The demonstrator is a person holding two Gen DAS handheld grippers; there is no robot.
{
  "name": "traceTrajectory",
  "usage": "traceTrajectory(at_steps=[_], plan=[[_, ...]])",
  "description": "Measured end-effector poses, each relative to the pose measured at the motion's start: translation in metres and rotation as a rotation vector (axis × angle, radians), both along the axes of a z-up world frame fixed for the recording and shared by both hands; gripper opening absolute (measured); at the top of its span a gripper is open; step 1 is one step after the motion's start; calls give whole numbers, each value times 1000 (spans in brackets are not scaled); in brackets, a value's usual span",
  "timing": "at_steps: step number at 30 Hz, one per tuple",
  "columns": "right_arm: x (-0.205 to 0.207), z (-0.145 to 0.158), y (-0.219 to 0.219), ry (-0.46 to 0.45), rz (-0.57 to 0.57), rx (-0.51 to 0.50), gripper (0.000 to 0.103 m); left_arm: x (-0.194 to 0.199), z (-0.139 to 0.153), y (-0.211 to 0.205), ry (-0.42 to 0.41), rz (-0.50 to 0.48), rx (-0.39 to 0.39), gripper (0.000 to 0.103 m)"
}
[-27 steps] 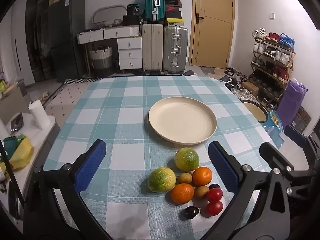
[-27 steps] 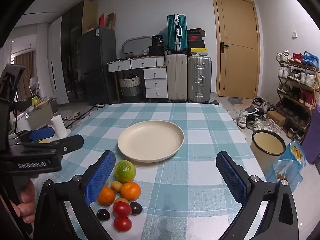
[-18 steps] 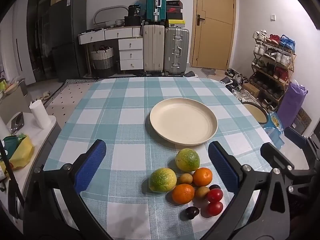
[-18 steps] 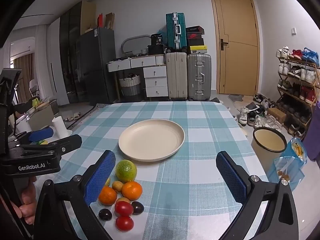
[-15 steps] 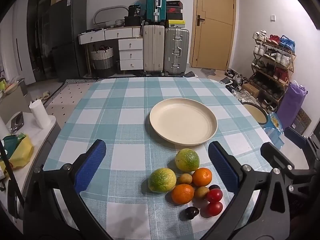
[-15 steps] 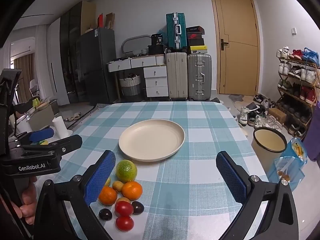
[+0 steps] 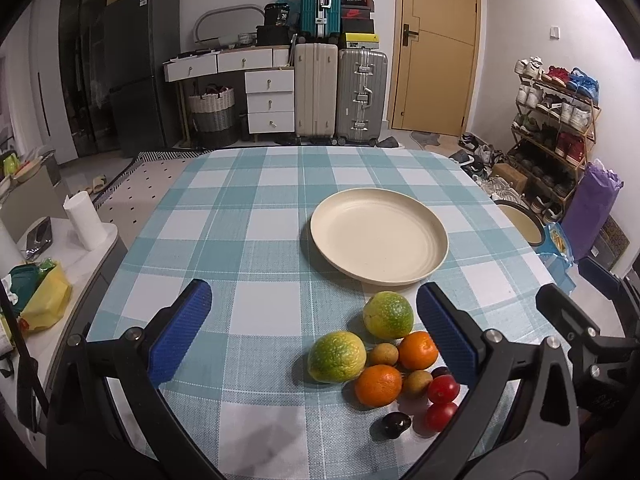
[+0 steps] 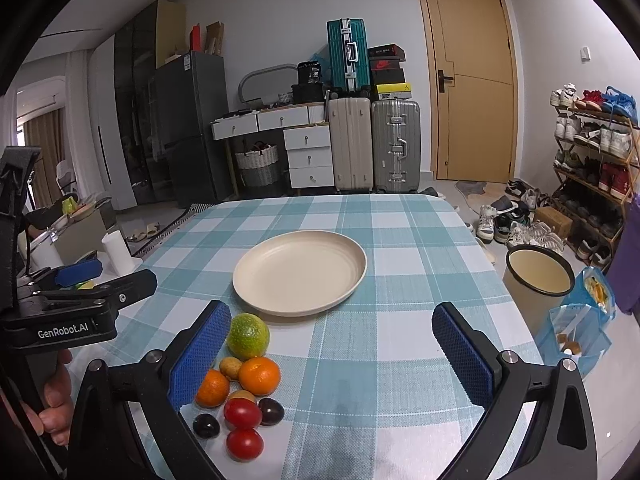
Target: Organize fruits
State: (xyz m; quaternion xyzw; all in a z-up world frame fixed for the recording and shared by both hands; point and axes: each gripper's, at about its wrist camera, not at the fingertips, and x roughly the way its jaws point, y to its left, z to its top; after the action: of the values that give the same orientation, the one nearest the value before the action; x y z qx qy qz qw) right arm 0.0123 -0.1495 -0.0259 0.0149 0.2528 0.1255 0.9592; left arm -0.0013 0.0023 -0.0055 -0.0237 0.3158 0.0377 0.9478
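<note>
Both the left gripper (image 7: pixel 314 332) and right gripper (image 8: pixel 330 350) gape wide, empty-fingered, above the small clustered fruit pile (image 7: pixel 384 354) near the round cream plate (image 7: pixel 379 236)

The plate (image 7: pixel 379 236) sits on the counter (image 7: pixel 240 220), right of its centre. The fruit cluster (image 7: pixel 384 356) lies on the counter in front of the plate, just apart from its near rim. Behind the counter, suitcases (image 7: pixel 340 92) stand against the far wall, left of the door (image 7: pixel 436 44). The shoe rack (image 7: pixel 556 128) stands to the right of the counter
</note>
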Motion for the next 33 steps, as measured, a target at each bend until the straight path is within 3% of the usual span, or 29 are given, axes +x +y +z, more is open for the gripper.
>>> traceTrajectory(at_steps=[33], plan=[[-1,-1,1,-10,-1,-1,103,3,-13,-1,10,-2,-4,102]])
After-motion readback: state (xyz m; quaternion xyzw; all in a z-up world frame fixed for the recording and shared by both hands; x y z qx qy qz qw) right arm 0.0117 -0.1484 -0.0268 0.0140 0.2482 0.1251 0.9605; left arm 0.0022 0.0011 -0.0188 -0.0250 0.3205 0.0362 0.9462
